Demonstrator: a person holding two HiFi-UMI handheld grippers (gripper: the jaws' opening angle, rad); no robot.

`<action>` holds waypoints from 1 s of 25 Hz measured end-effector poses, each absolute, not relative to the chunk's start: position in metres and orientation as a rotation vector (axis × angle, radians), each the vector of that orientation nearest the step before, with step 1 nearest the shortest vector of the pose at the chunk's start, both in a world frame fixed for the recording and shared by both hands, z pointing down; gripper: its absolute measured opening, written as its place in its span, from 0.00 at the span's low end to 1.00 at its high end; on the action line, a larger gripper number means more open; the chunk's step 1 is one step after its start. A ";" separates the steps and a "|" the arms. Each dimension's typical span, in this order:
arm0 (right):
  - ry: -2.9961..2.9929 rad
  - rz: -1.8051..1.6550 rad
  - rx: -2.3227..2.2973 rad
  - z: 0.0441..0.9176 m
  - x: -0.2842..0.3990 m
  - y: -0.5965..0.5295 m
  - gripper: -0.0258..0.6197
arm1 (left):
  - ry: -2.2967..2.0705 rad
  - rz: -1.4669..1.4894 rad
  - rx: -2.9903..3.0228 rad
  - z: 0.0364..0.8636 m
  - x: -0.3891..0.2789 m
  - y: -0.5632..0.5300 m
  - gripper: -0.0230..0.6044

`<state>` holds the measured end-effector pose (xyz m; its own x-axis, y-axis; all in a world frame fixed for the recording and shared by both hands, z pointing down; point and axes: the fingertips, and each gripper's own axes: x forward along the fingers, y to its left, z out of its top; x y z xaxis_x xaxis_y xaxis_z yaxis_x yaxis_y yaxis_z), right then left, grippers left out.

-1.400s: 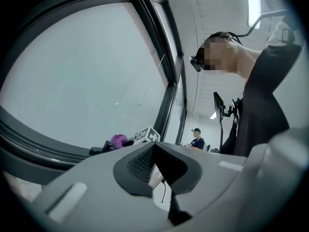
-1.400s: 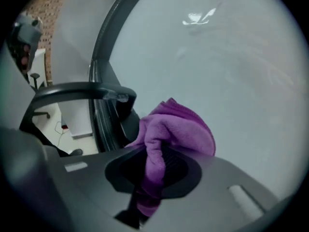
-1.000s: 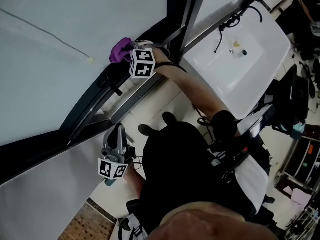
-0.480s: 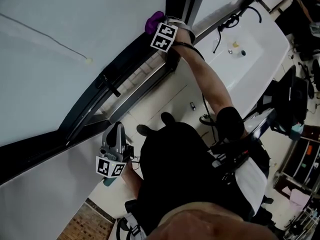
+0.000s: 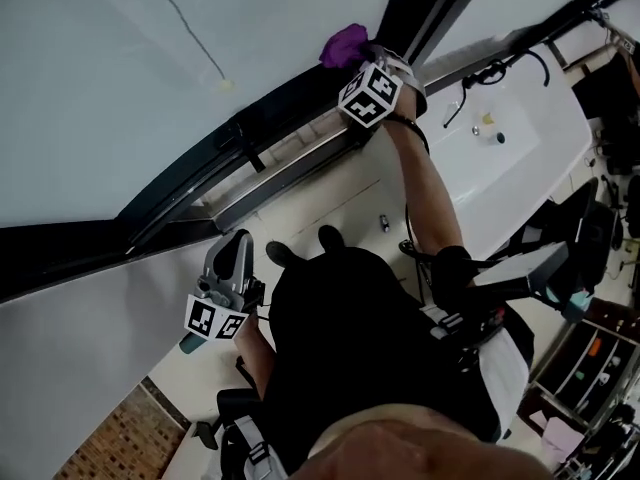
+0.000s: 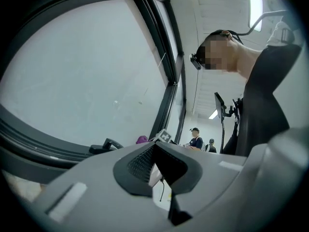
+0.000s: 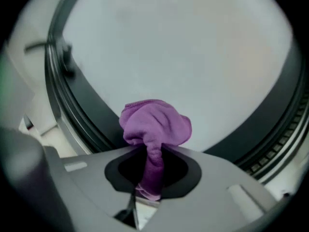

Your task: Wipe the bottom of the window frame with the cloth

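Observation:
A purple cloth [image 5: 343, 45] is bunched against the dark bottom rail of the window frame [image 5: 280, 118], close to the vertical post. My right gripper [image 5: 356, 60] is shut on the cloth, arm stretched out to it. In the right gripper view the cloth [image 7: 154, 124] bulges out beyond the jaws of the right gripper [image 7: 153, 178] and rests against the frame rail [image 7: 94, 117] below the glass. My left gripper [image 5: 238, 243] hangs low by my side, away from the frame. In its own view the left gripper [image 6: 155, 161] is shut and holds nothing; the cloth [image 6: 141, 139] shows far off.
A black window handle [image 5: 250, 153] juts from the frame left of the cloth. A thin cord with a small pull [image 5: 222, 85] hangs on the glass. A white sink unit [image 5: 500, 138] stands to the right. Two people [image 6: 195, 139] stand far back.
My right gripper has slid the cloth rightward along the bottom rail, from near the handle to the vertical post. The left gripper has stayed low at my side.

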<state>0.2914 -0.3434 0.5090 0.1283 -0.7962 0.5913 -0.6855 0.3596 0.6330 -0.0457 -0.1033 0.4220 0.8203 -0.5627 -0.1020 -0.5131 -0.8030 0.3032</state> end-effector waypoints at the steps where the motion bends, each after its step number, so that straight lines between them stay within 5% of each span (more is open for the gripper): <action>1: -1.758 -0.117 1.360 0.494 0.256 -0.333 0.14 | -0.828 -0.280 2.736 0.423 -0.047 -0.105 0.04; 5: -2.167 -0.099 1.193 0.478 0.129 -0.317 0.14 | -0.793 -0.303 2.755 0.421 -0.041 -0.108 0.04; 10: -2.089 -0.203 1.010 0.533 0.062 -0.335 0.13 | -0.800 -0.317 2.752 0.421 -0.043 -0.109 0.04; 25: -1.267 -0.565 0.992 0.551 0.267 -0.373 0.13 | -0.808 -0.345 2.737 0.420 -0.068 -0.120 0.04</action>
